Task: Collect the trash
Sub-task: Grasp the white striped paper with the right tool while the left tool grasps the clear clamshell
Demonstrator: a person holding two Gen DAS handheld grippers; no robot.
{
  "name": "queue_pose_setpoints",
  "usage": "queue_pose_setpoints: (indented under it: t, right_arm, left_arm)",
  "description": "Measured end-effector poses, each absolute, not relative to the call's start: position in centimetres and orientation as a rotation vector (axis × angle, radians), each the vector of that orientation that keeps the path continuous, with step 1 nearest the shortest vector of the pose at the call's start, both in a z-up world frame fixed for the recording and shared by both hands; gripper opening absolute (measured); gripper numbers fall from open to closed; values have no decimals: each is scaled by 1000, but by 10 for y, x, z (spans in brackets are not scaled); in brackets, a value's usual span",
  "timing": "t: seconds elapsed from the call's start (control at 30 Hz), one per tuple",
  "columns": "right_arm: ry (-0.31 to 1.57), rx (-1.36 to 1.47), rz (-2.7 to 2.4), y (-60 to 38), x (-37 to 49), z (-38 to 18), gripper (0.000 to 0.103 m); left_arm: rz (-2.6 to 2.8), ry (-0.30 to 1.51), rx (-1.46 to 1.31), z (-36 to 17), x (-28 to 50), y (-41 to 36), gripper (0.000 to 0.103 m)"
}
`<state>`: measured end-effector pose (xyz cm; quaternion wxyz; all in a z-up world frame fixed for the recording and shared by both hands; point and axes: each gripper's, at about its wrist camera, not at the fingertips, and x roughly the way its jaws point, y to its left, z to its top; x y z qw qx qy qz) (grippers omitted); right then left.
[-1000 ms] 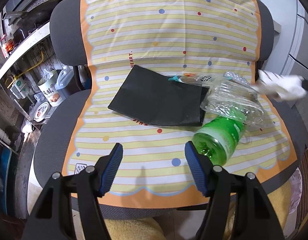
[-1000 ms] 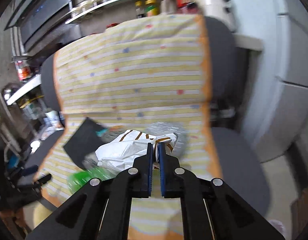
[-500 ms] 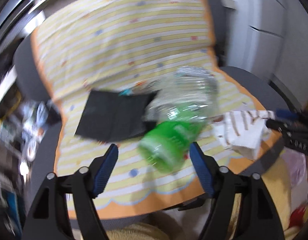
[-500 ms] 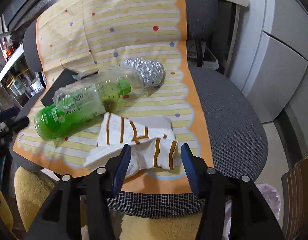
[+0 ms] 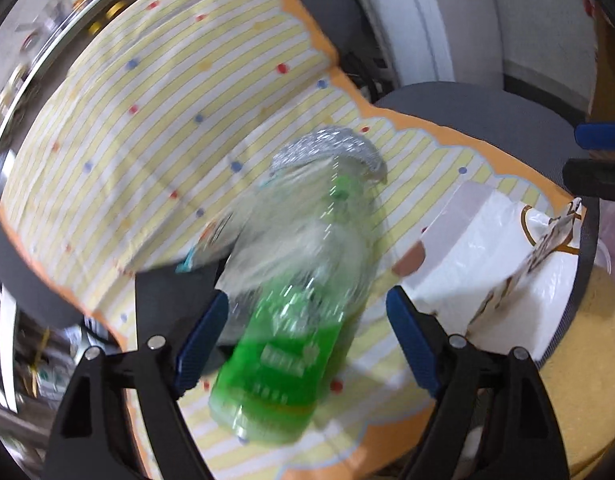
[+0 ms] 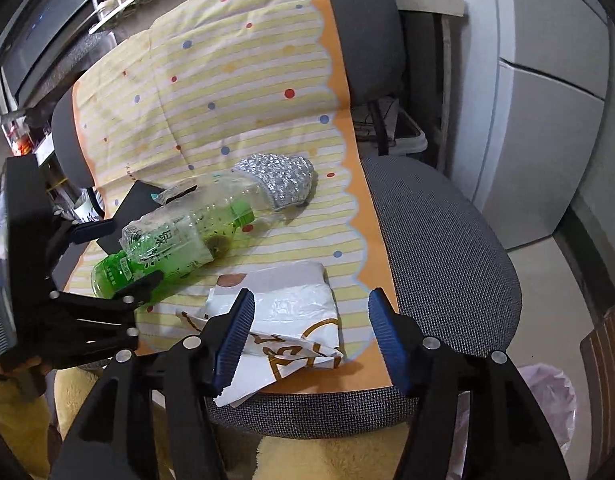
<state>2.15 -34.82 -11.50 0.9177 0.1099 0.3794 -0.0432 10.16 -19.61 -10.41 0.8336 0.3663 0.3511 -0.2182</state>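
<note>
I have both tools angled steeply down at the seat of a grey mesh office chair draped with a yellow striped, dotted cover. My left hand-held gripper sits low over the front left part of the seat, its jaws wide and opening further; the green-labelled plastic bottle lies on its side between the blue pads, its base toward me and its neck pointing away, and I see gaps on both sides, so the pads are not pressing on it. From the right wrist view that same left hand-held gripper reaches in from the left edge, one finger above the bottle and one below it. My right hand-held gripper hovers over the front edge of the seat, its jaws also spreading and gripping nothing; the crumpled white plastic bag with brown print lies on the cover right between and just beyond its pads, one corner hanging over the seat edge. In the left view the bag lies just right of the bottle. A crinkled silver foil piece rests beyond the bottle's neck, touching it, and a flat black sheet lies partly under the bottle on the left. A yellow fleecy fabric shows below the seat edge.
</note>
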Motion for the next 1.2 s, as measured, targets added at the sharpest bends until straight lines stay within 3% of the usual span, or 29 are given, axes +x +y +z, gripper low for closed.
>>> queue_pose_setpoints:
  t: [0.07,0.17,0.4,0.47,0.73,1.03,1.13,1.2]
  right_arm:
    - [781,234,-95,-351,21,-116,61]
    - [781,241,-95,-352,19,-116,61]
    - [778,243,-99,-354,16,-116,61]
    - [781,241,-94,-352,17,-117,61]
    - [783,224,-90,-345,20,-115,61]
    - [803,206,-90,-338,19,-116,61]
    - [819,189,-80,-333,14,-116,73]
    - [830,167,-71,-328,10,-119,74]
  left_arm:
    - [-465,742,804,-108,108,-204,75]
    - [-460,754,783,-106,124,-209,54]
    - [-493,747,488,-67,149,-185,40]
    - [-482,731,397,-56,154,-173,31]
    - [-519,702,-6,-13,167,-107,17]
    - [-425,572,-47,19,144,-79,12]
    - [-407,573,-74,20,133,-66,12]
    - [-390,566,-82,20,121,-57,12]
